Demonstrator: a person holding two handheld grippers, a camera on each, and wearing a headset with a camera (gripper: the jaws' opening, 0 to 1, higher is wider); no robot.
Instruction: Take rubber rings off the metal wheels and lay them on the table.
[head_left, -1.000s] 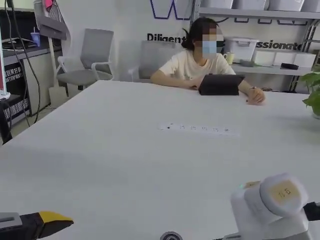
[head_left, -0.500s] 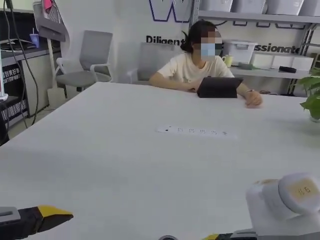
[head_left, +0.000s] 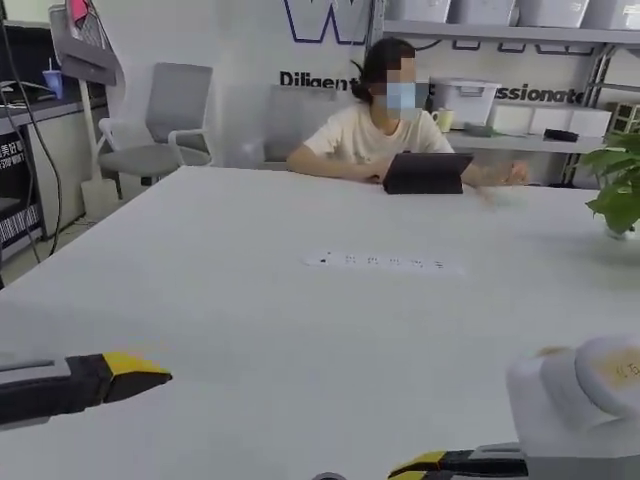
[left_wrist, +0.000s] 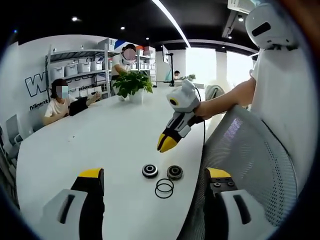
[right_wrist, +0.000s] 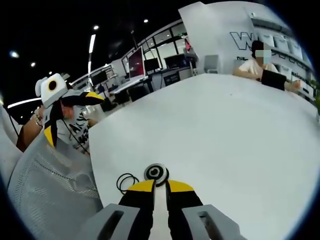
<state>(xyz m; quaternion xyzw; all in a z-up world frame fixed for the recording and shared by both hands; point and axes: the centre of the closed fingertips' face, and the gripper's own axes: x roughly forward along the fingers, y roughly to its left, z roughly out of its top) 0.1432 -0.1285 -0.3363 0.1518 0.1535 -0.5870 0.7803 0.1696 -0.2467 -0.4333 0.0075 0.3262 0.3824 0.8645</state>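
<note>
Since two rubber rings (left_wrist: 164, 188) already lie on the desk (left_wrist: 115, 135) beside the metal wheels (left_wrist: 150, 171), we're probably mid-job: right gripper (right_wrist: 155, 186), near the wheels with jaws pressed together, must open next, while left gripper (left_wrist: 155, 175) has jaws spread.

We see a white desk (head_left: 250, 330) with a white power strip (head_left: 385, 262) lying flat near its middle. At the far edge a person (head_left: 372, 135) sits with forearms on the top, a dark tablet (head_left: 428, 172) propped upright just in front of them. A green plant (head_left: 612, 185) stands by the right edge. Beyond the far left corner is a grey office chair (head_left: 160, 125). Behind the person, shelves (head_left: 500, 30) carry pale bins. In the left gripper view we find a mesh chair back (left_wrist: 245, 145) just beside the near edge.
</note>
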